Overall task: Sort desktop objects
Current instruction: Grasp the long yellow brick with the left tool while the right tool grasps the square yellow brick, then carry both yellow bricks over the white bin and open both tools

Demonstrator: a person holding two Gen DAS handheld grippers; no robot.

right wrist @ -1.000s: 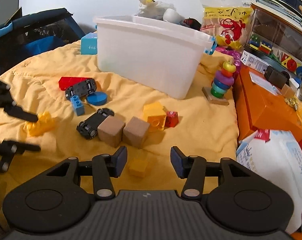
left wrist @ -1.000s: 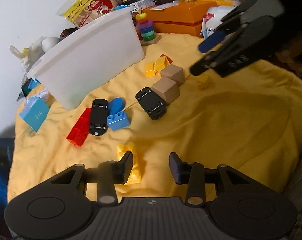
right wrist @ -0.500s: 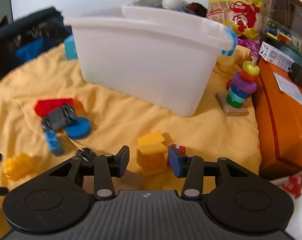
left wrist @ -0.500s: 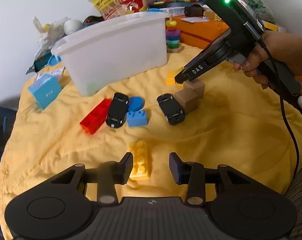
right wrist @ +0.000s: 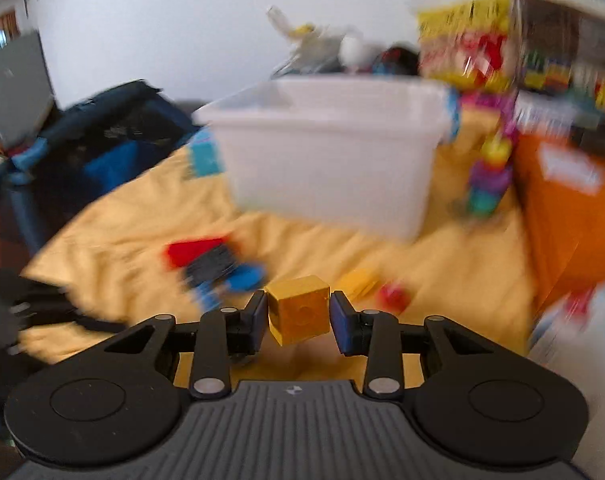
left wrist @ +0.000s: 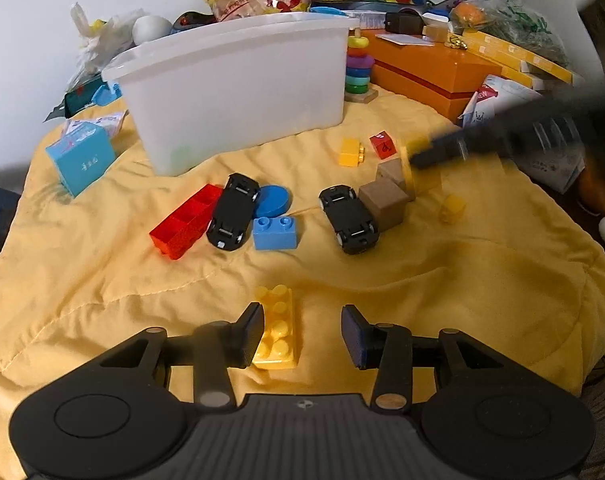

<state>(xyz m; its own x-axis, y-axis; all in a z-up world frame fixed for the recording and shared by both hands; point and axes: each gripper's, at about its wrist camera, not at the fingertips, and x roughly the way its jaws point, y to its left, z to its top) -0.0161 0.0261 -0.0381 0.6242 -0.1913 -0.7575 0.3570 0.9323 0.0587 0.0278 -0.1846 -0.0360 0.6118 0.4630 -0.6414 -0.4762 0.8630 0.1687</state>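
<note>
My right gripper (right wrist: 299, 322) is shut on a yellow cube (right wrist: 299, 309) and holds it above the yellow cloth; the view is blurred by motion. It shows as a dark blurred streak in the left wrist view (left wrist: 414, 158) over two brown cubes (left wrist: 384, 200). My left gripper (left wrist: 302, 334) is open, low over the cloth, with a long yellow brick (left wrist: 277, 326) by its left finger. The white bin (left wrist: 230, 92) stands at the back. Two black toy cars (left wrist: 232, 212) (left wrist: 350, 218), a red brick (left wrist: 184, 220), a blue brick (left wrist: 274, 232) and a blue disc (left wrist: 273, 200) lie between.
A small yellow brick (left wrist: 351, 152), a red cube (left wrist: 383, 145) and another yellow piece (left wrist: 451, 207) lie on the cloth. A ring stacker (left wrist: 358, 68), an orange box (left wrist: 430, 68), a light blue box (left wrist: 80, 156) and snack bags crowd the back.
My right gripper closed on the yellow cube and lifted it off the cloth, swinging fast. My left gripper drew slightly nearer the long yellow brick.
</note>
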